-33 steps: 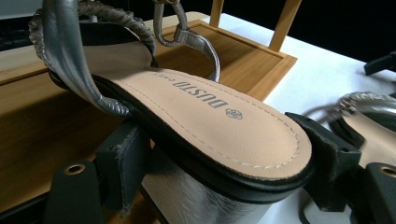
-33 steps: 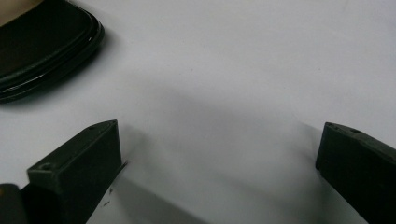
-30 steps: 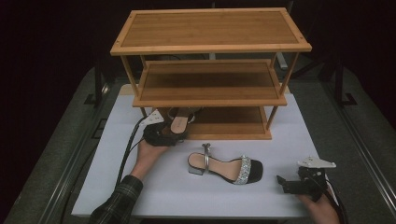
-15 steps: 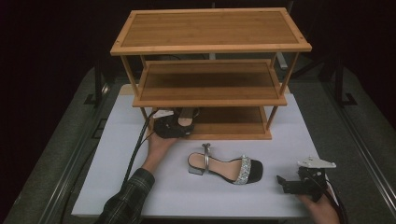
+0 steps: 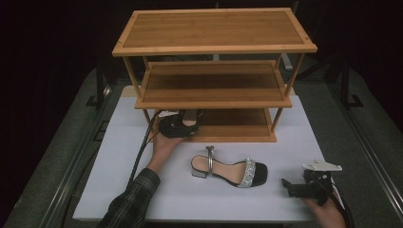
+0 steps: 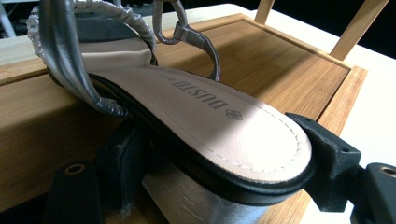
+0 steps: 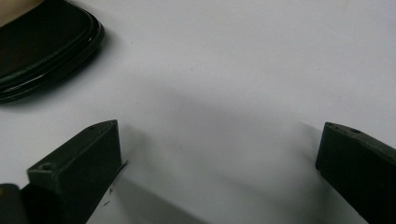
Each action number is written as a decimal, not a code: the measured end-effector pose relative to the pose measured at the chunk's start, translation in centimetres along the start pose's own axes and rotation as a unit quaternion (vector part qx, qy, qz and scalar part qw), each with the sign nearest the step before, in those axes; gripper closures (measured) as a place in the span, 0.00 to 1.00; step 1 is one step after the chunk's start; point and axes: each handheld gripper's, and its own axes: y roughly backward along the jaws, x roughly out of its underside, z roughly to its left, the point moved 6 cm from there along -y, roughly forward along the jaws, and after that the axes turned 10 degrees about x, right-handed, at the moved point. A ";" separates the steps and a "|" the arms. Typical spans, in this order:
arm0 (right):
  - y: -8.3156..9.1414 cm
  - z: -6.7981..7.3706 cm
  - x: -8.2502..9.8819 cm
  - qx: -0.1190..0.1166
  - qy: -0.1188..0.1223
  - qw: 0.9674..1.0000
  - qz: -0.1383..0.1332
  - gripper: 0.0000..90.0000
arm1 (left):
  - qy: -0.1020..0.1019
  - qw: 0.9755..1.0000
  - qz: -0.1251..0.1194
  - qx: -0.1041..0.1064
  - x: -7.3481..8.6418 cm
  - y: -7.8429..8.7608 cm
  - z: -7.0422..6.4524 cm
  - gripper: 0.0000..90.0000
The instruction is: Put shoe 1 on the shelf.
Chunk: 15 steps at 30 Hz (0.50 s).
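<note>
A three-shelf wooden rack [image 5: 214, 47] stands at the back of the white table. My left gripper [image 5: 179, 127] is at the front left of the bottom shelf [image 5: 237, 124] and is shut on a sandal [image 5: 190, 118]. In the left gripper view the jaws clamp the block heel of that sandal [image 6: 210, 121], whose tan insole and silver straps reach over the shelf board [image 6: 261, 60]. A second black sandal [image 5: 230, 169] with a glittery toe band lies on its sole mid-table. My right gripper [image 5: 297, 188] rests open to its right, its jaws apart over bare table [image 7: 219, 154], with the black sandal's toe [image 7: 42, 46] ahead of it.
The white table top [image 5: 119, 180] ends in dark rails on the left and right. The rack's top and middle shelves [image 5: 214, 83] hold nothing. A black cable [image 5: 140, 156] trails from my left gripper back along the forearm.
My left hand has carried its sandal to the right and away from me, up to the bottom shelf's front edge. The right gripper and the lying sandal have stayed put.
</note>
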 end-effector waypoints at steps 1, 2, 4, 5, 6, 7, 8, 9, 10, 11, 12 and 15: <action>0.0 0.0 0.0 0.000 0.000 1.000 0.000 0.00 | 0.005 1.000 0.003 0.005 0.1 -0.1 0.0 0.27; 0.0 0.0 0.0 0.000 0.000 1.000 0.000 0.00 | 0.010 1.000 0.012 0.007 0.2 0.0 0.1 0.27; 0.0 0.0 0.0 0.000 0.000 1.000 0.000 0.00 | 0.010 1.000 0.022 0.006 0.4 0.1 0.1 0.24; 0.0 0.0 0.0 0.000 0.000 1.000 0.000 0.00 | 0.010 1.000 0.022 0.006 0.4 0.1 0.1 0.22; 0.0 0.0 0.0 0.000 0.000 1.000 0.000 0.00 | 0.003 0.999 0.033 0.005 0.5 0.2 0.1 0.22; 0.0 0.0 0.0 0.000 0.000 1.000 0.000 0.00 | -0.001 0.999 0.039 -0.002 0.6 0.3 0.1 0.20; 0.0 0.0 0.0 0.000 0.000 1.000 0.000 0.00 | 0.002 1.000 0.028 -0.011 0.6 0.8 -0.3 0.19; 0.0 0.0 0.0 0.000 0.000 1.000 0.000 0.00 | 0.002 1.000 0.028 -0.011 0.6 0.8 -0.3 0.19; 0.0 0.0 0.0 0.000 -0.001 1.000 0.000 0.00 | 0.007 0.999 0.031 -0.011 0.6 1.4 -0.7 0.19; 0.0 0.0 0.0 0.000 -0.001 1.000 0.000 0.00 | 0.007 0.999 0.031 -0.011 0.6 1.4 -0.7 0.19; 0.0 0.0 0.0 0.000 -0.001 1.000 0.000 0.00 | 0.000 0.999 0.027 -0.021 0.5 1.9 -0.8 0.19; 0.0 0.0 0.0 0.000 -0.001 1.000 0.000 0.00 | -0.008 0.999 0.029 -0.013 0.7 3.2 -1.5 0.23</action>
